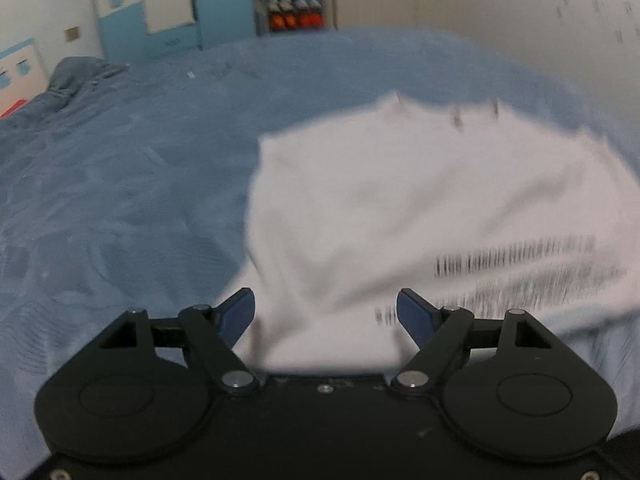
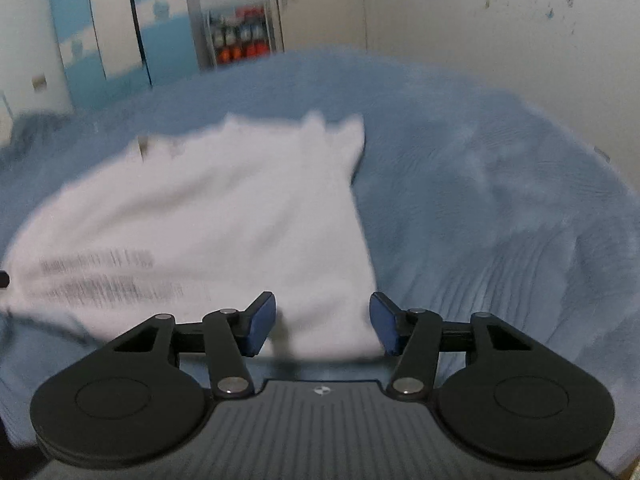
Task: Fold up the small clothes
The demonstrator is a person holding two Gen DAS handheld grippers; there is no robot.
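A small white T-shirt (image 1: 400, 208) with blurred black lettering lies spread on the blue bedspread (image 1: 120, 200). My left gripper (image 1: 326, 312) is open, its blue pads on either side of the shirt's near left corner. In the right wrist view the same T-shirt (image 2: 224, 216) fills the left half, and my right gripper (image 2: 323, 324) is open over its near right corner. Neither gripper holds cloth. Both views are motion-blurred.
The bedspread (image 2: 500, 220) stretches wide on all sides. A rumpled blue pillow or quilt (image 1: 68, 84) lies at the far left. Beyond the bed stand a blue-and-white wardrobe (image 1: 160, 8) and a shelf of bottles (image 1: 292, 4). A pale wall (image 2: 500, 20) runs on the right.
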